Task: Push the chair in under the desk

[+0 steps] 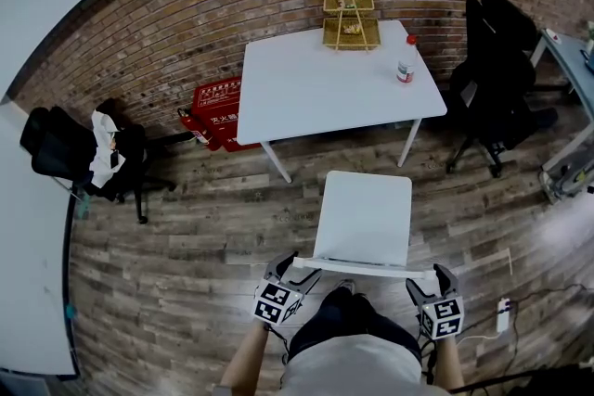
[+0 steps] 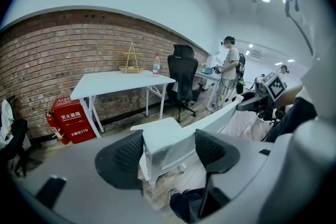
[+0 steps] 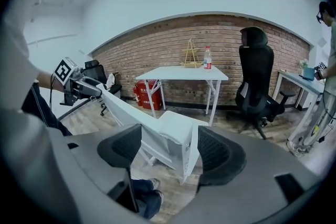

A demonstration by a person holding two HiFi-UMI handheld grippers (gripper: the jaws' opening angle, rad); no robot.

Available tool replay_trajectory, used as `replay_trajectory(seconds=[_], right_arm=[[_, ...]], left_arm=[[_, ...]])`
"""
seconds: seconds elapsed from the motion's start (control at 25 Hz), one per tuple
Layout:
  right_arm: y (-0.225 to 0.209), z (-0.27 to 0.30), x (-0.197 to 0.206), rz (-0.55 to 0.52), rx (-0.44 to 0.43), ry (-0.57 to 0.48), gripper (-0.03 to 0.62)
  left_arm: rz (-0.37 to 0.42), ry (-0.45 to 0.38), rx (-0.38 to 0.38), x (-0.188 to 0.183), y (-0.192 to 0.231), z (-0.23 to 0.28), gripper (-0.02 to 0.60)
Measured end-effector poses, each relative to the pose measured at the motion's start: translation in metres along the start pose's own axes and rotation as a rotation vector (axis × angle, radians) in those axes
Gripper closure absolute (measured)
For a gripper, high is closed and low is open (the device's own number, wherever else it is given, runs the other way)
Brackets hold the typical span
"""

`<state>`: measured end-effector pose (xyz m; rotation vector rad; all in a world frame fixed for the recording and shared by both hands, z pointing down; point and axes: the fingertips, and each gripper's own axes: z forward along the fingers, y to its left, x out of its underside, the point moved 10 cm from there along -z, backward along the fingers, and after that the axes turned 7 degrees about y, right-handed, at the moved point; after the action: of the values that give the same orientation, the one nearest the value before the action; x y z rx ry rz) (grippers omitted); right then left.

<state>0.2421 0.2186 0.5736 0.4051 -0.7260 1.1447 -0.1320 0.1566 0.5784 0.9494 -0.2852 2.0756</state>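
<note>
A white chair (image 1: 364,209) stands on the wood floor, its seat facing the white desk (image 1: 334,83) and short of the desk's front edge. Its backrest top rail (image 1: 362,269) runs across just in front of me. My left gripper (image 1: 292,272) is at the rail's left end and my right gripper (image 1: 430,281) at its right end. In the left gripper view the backrest's end (image 2: 163,139) sits between wide jaws of the left gripper (image 2: 168,157), with gaps at the pads. The right gripper (image 3: 170,152) likewise straddles the backrest's other end (image 3: 181,136), jaws wide and not pressing.
On the desk stand a bamboo rack (image 1: 350,19) and a bottle (image 1: 406,60). A red extinguisher box (image 1: 215,111) sits left of the desk by the brick wall. Black office chairs stand right (image 1: 492,79) and left (image 1: 79,153). A person (image 2: 229,68) stands by another desk (image 1: 571,60).
</note>
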Motion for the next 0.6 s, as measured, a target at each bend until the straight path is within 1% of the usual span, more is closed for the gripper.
replay_trajectory(seconds=[0.16, 0.28, 0.36, 0.44, 0.52, 0.6], right_arm=[[0.001, 0.001, -0.001, -0.006, 0.000, -0.006, 0.255], [0.002, 0.001, 0.001, -0.010, -0.005, -0.003, 0.258], [0.003, 0.003, 0.003, -0.013, -0.003, -0.009, 0.278], [0.006, 0.000, -0.002, -0.015, 0.002, -0.009, 0.278], [0.007, 0.000, -0.003, -0.016, 0.000, -0.002, 0.279], [0.007, 0.002, -0.003, -0.014, 0.004, -0.001, 0.281]], left_arm=[[-0.028, -0.009, 0.008, 0.003, 0.002, 0.000, 0.268], [-0.039, -0.007, 0.033, 0.008, 0.002, 0.004, 0.268], [-0.018, 0.022, 0.040, 0.008, 0.002, 0.007, 0.268], [0.019, 0.058, 0.032, 0.007, 0.002, 0.010, 0.268], [0.033, 0.070, 0.028, 0.007, 0.003, 0.012, 0.268], [0.030, 0.066, 0.028, 0.007, 0.004, 0.013, 0.268]])
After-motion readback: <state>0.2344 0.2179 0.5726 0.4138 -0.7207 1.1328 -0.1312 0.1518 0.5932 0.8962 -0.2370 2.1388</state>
